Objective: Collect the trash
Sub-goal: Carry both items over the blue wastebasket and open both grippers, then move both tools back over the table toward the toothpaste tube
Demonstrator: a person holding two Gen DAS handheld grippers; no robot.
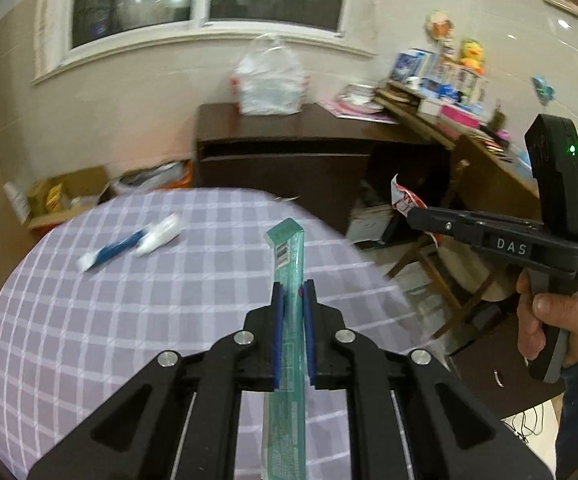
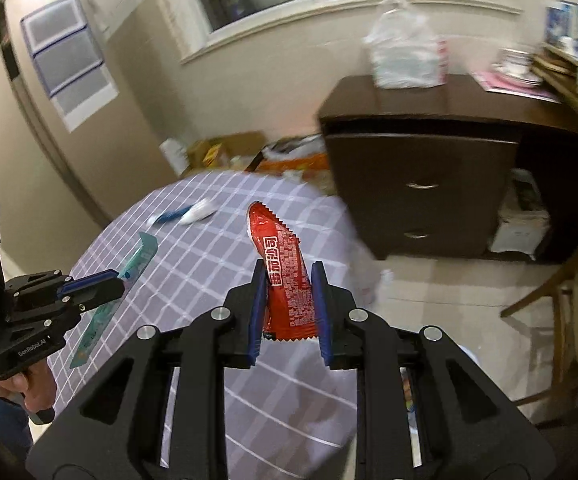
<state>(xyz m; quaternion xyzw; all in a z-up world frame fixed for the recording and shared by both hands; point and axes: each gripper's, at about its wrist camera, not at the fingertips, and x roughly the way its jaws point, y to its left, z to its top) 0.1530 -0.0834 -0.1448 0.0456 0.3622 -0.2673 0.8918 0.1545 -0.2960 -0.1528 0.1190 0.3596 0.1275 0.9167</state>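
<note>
My left gripper (image 1: 293, 286) is shut on a long teal wrapper (image 1: 287, 256) and holds it above the checked tablecloth (image 1: 89, 320). The teal wrapper also shows in the right wrist view (image 2: 137, 256), held by the left gripper (image 2: 115, 278). My right gripper (image 2: 287, 268) is shut on a red snack wrapper (image 2: 285, 276), held up over the table's right edge. In the left wrist view the right gripper (image 1: 411, 214) holds the red wrapper (image 1: 403, 198) off the table's right side. A blue-and-white wrapper (image 1: 109, 250) and a white wrapper (image 1: 159, 234) lie on the far left of the table.
A dark wooden cabinet (image 2: 421, 184) stands behind the table with a white plastic bag (image 2: 405, 52) on top. Cardboard boxes (image 1: 65, 196) and bags sit on the floor by the wall. A wooden chair (image 2: 561, 304) stands to the right. A cluttered shelf (image 1: 441, 96) is at far right.
</note>
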